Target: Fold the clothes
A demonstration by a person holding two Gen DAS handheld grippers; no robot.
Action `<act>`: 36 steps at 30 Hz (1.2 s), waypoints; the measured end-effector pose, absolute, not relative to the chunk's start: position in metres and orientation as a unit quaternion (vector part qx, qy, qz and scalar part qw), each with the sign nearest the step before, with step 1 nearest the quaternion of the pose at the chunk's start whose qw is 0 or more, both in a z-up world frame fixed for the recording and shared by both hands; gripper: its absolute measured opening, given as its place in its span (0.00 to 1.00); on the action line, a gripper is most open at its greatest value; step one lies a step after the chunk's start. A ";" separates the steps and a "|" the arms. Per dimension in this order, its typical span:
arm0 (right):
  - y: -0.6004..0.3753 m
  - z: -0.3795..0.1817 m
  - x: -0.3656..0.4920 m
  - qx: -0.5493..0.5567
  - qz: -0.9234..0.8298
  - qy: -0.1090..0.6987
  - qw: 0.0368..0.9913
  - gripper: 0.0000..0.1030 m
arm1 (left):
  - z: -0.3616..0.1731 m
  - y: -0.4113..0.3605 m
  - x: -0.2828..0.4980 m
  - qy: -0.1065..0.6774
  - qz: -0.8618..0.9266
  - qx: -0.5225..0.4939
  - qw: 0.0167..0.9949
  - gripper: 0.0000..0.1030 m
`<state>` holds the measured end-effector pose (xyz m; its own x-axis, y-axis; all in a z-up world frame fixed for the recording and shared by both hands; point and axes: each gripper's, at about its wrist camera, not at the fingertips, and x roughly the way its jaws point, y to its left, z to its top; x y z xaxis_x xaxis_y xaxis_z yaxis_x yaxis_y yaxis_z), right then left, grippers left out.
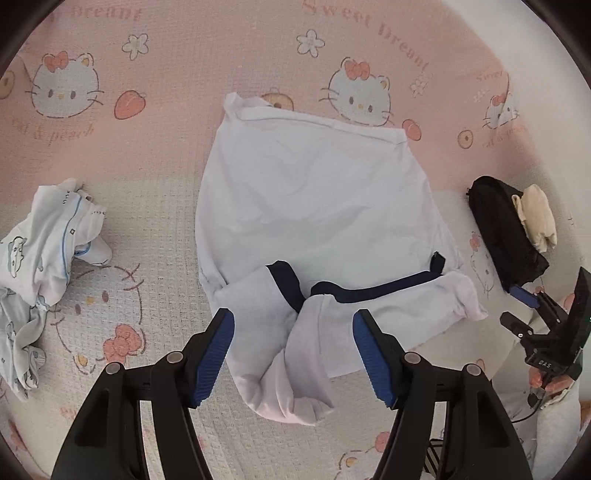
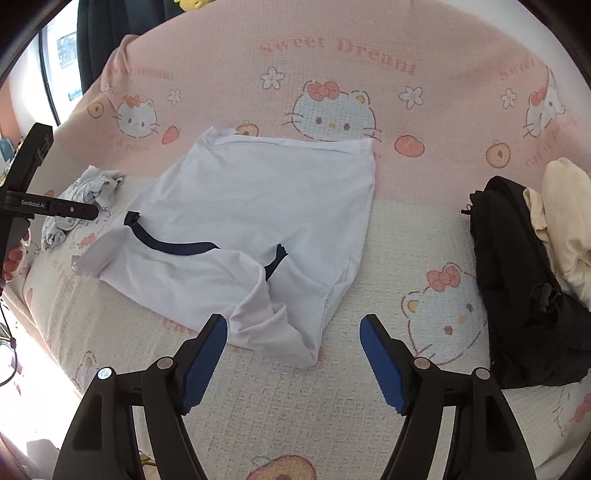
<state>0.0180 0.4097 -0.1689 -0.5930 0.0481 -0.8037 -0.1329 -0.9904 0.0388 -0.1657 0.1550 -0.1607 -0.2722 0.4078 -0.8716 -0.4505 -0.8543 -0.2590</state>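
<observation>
We see a pink cartoon-cat bedspread (image 2: 424, 236) under the white shirt (image 1: 314, 192); a window (image 2: 51, 74) at ten o'clock; left gripper (image 1: 293, 334) and right gripper (image 2: 293, 338) jaws released, empty.

Pink cartoon-cat blanket (image 1: 155, 155) over surface; dark curtain (image 2: 99, 33) and window (image 2: 48, 74) at far left

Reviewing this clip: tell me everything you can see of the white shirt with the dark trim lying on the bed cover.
The white shirt is thin, soft, lightly creased fabric, lying mostly flat on the pink cartoon-cat bed cover. Its hemmed straight edge lies far from the cameras. At the near end both sleeves, edged in navy trim, are folded in across the body, and one sleeve end lies bunched toward the cameras. Neither the left gripper nor the right gripper holds it; both stand open, clear of the cloth. Only the cover touches it.
</observation>
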 end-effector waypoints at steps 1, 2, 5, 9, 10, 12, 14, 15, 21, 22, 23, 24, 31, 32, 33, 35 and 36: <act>0.408 -0.170 0.017 -0.451 0.890 0.041 0.052 0.72 | -0.159 0.161 -0.164 0.015 0.799 -0.535 0.272 0.63; 0.407 -0.172 0.016 -0.455 0.888 0.035 0.053 0.72 | -0.159 0.157 -0.158 0.014 0.803 -0.531 0.268 0.63; 0.405 -0.181 0.011 -0.467 0.882 0.026 0.055 0.72 | -0.161 0.148 -0.143 0.017 0.813 -0.521 0.259 0.63; 0.399 -0.189 0.008 -0.478 0.876 0.020 0.062 0.72 | -0.173 0.145 -0.118 0.044 0.813 -0.526 0.244 0.63; 0.397 -0.190 0.008 -0.480 0.875 0.017 0.066 0.72 | -0.176 0.146 -0.113 0.048 0.812 -0.528 0.245 0.63; 0.393 -0.193 0.009 -0.484 0.872 0.013 0.071 0.72 | -0.181 0.148 -0.104 0.056 0.808 -0.531 0.250 0.63; 0.391 -0.194 0.009 -0.485 0.871 0.010 0.074 0.72 | -0.184 0.150 -0.096 0.065 0.807 -0.529 0.254 0.63; 0.390 -0.195 0.010 -0.485 0.871 0.008 0.076 0.72 | -0.186 0.152 -0.093 0.070 0.807 -0.527 0.256 0.63; 0.382 -0.201 0.009 -0.491 0.867 -0.005 0.079 0.72 | -0.193 0.154 -0.084 0.080 0.814 -0.518 0.252 0.63; 0.381 -0.203 0.008 -0.494 0.866 -0.010 0.078 0.72 | -0.195 0.154 -0.085 0.078 0.818 -0.514 0.247 0.63; 0.379 -0.204 0.007 -0.494 0.866 -0.017 0.078 0.72 | -0.197 0.153 -0.086 0.077 0.822 -0.510 0.242 0.63; 0.378 -0.205 0.007 -0.492 0.867 -0.023 0.076 0.72 | -0.200 0.153 -0.088 0.074 0.822 -0.512 0.239 0.62; 0.382 -0.216 0.001 -0.503 0.861 -0.028 0.076 0.72 | -0.224 0.157 -0.102 0.034 0.799 -0.547 0.247 0.62; 0.385 -0.216 0.001 -0.501 0.862 -0.018 0.076 0.72 | -0.226 0.157 -0.103 0.032 0.798 -0.549 0.246 0.62; 0.387 -0.216 0.001 -0.498 0.864 -0.009 0.076 0.72 | -0.228 0.157 -0.104 0.029 0.797 -0.551 0.246 0.62; 0.390 -0.216 0.000 -0.493 0.867 0.007 0.075 0.72 | -0.228 0.157 -0.106 0.027 0.799 -0.549 0.246 0.62; 0.390 -0.215 -0.001 -0.490 0.869 0.008 0.075 0.72 | -0.228 0.158 -0.106 0.032 0.799 -0.549 0.243 0.62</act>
<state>-0.0009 0.3901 -0.2153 -0.5089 0.1220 -0.8521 -0.1384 -0.9886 -0.0589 -0.1064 0.1575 -0.2280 -0.2793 0.3532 -0.8929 -0.4238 -0.8797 -0.2155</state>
